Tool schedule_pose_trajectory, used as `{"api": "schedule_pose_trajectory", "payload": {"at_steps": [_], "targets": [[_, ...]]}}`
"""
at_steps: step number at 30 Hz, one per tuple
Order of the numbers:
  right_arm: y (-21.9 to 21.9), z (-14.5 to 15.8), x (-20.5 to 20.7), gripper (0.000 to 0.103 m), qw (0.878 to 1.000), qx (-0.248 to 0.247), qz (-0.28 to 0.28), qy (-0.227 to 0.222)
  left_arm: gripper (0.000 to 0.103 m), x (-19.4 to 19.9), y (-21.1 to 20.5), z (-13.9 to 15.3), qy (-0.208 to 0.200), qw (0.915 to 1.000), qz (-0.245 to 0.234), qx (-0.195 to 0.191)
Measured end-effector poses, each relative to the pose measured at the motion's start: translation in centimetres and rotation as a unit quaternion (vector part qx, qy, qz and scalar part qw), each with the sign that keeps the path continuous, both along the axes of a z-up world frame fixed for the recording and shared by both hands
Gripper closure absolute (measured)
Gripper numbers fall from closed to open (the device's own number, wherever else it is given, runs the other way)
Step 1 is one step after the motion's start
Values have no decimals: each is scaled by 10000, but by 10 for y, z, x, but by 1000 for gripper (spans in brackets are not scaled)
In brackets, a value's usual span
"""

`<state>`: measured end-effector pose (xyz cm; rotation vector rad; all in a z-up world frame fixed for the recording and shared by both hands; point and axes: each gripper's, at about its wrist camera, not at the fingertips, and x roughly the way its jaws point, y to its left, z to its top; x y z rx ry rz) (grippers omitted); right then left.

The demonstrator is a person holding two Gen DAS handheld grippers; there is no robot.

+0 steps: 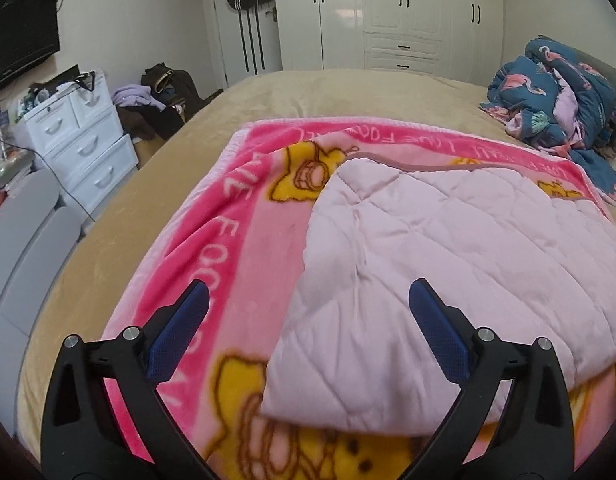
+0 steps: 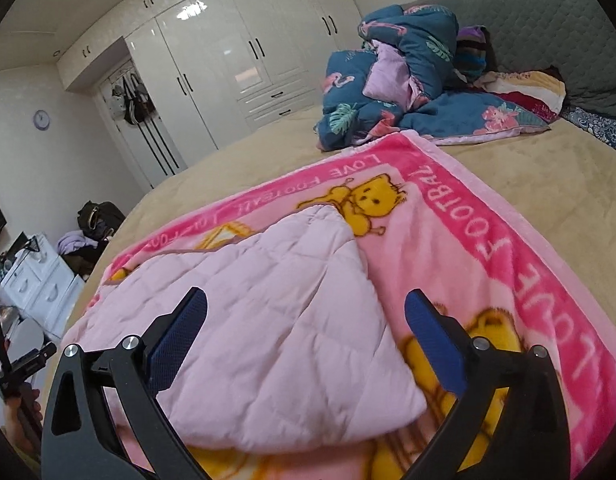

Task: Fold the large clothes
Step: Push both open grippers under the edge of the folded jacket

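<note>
A pink fleece blanket (image 1: 244,216) with yellow bears and "LOVE FOOTBALL" lettering lies spread on the bed; it also shows in the right wrist view (image 2: 487,248). Its pale pink quilted underside (image 1: 447,264) is folded back over the middle, also seen in the right wrist view (image 2: 268,312). My left gripper (image 1: 308,300) is open and empty, hovering above the near left corner of the folded flap. My right gripper (image 2: 306,304) is open and empty, hovering above the near right part of the flap.
The bed has a tan sheet (image 1: 156,200). A crumpled blue flamingo duvet (image 2: 403,80) lies by the grey headboard (image 2: 547,24). White drawers (image 1: 80,140) and a clothes pile (image 1: 160,104) stand left of the bed. White wardrobes (image 1: 387,12) line the far wall.
</note>
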<state>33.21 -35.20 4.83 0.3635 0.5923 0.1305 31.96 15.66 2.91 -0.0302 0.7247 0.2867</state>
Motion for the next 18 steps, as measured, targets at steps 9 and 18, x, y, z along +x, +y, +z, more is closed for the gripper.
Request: {"api": "schedule_pose_trajectory", "payload": {"at_steps": [9,18], "targets": [[11,2,-41,4,9998,-184,37,-81,9,-38,-15,-2,-29,9999,-118,-23],[15,-17,-65,4,9998,-127,66,125,9,-61,-17,-12,45,9997,-105,-218]]}}
